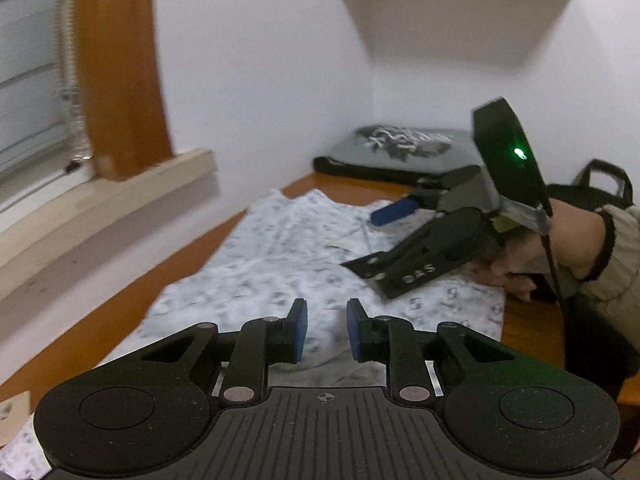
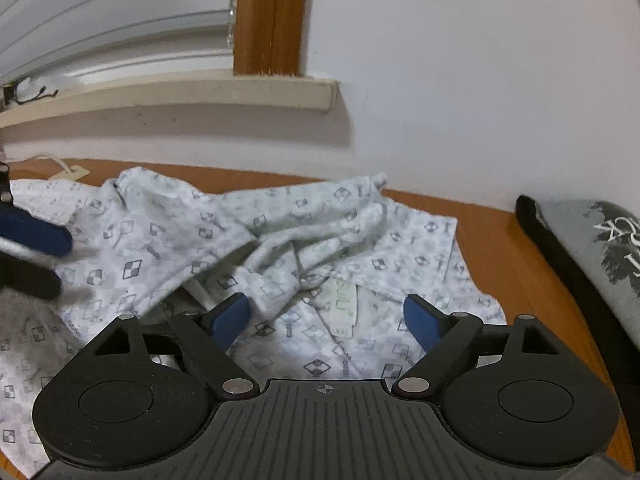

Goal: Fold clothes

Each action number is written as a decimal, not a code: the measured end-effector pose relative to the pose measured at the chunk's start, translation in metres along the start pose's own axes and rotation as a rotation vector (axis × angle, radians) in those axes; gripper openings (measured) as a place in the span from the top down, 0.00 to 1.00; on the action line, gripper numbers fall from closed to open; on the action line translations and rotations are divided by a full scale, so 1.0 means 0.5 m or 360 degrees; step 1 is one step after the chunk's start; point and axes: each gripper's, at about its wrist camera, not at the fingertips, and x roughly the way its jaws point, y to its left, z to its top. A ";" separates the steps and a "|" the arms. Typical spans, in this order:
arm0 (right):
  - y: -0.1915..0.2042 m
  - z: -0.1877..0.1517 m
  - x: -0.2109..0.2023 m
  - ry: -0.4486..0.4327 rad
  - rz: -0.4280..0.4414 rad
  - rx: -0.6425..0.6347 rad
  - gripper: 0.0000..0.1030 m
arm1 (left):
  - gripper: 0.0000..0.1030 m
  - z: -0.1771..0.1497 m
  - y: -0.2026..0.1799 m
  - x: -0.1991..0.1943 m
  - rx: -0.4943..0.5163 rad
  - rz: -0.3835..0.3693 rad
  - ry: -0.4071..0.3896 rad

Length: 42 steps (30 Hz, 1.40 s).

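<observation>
Left claw (image 1: 327, 330) set narrow, blue pads a small gap apart, nothing between them, hovering over the near end of the white patterned garment (image 1: 280, 256). Right claw (image 2: 326, 318) spread wide, empty, low over the rumpled collar area of the same garment (image 2: 280, 240).

From the left wrist view, left of the claw: window blinds (image 1: 28, 80), wooden frame (image 1: 116, 64), pale sill (image 1: 108, 204). Ahead of the claw: garment spread along the wooden table (image 1: 120, 312). Ahead and right: the right claw (image 1: 384, 236) angled down over the cloth, "DAS" embossed on its black side, green light lit on its housing, held by a hand (image 1: 560, 244) in a beige sleeve. Farther ahead: folded grey printed shirt (image 1: 404, 148) in the corner. Far right: black bag (image 1: 592, 188), seen only here. Overhead: a white shelf (image 1: 460, 0), also seen only here.

From the right wrist view, far left of the claw: blue pad of the left claw (image 2: 36, 236) above the cloth. Beyond it: a paper tag (image 2: 74, 171) on the table (image 2: 520, 248). Straight ahead, between the open pads: neck label (image 2: 340, 308) with faint green lettering, perhaps "SULI", and a small size mark, too blurred to be sure. Far right: grey shirt (image 2: 592, 252) with white print, letters "RK" legible sideways, rest cut off. Checker-and-square motif on the garment sharp here, blurred in the other view.
</observation>
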 end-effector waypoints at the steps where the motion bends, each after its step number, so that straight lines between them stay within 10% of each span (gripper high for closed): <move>1: -0.001 0.000 0.002 0.0007 0.0003 0.0000 0.19 | 0.66 -0.001 -0.007 0.006 0.0015 0.0000 0.0005; 4: 0.000 0.000 0.003 0.0010 -0.0002 0.0002 0.18 | 0.40 0.001 -0.019 0.024 0.0045 -0.0009 0.0010; 11: -0.004 0.000 0.003 0.0006 -0.0004 0.0028 0.17 | 0.39 -0.006 -0.027 0.063 0.0124 0.0039 0.0107; 19: -0.012 0.001 0.004 0.0013 0.0005 0.0067 0.17 | 0.83 0.012 0.030 0.007 -0.0040 0.0057 -0.0069; 29: -0.011 0.002 0.006 0.0027 -0.0003 0.0065 0.16 | 0.90 0.014 0.213 -0.163 -0.0405 0.0285 -0.0339; 42: -0.060 -0.004 -0.016 -0.0080 0.0032 0.0304 0.16 | 0.91 -0.135 0.340 -0.431 -0.0728 0.0618 -0.0513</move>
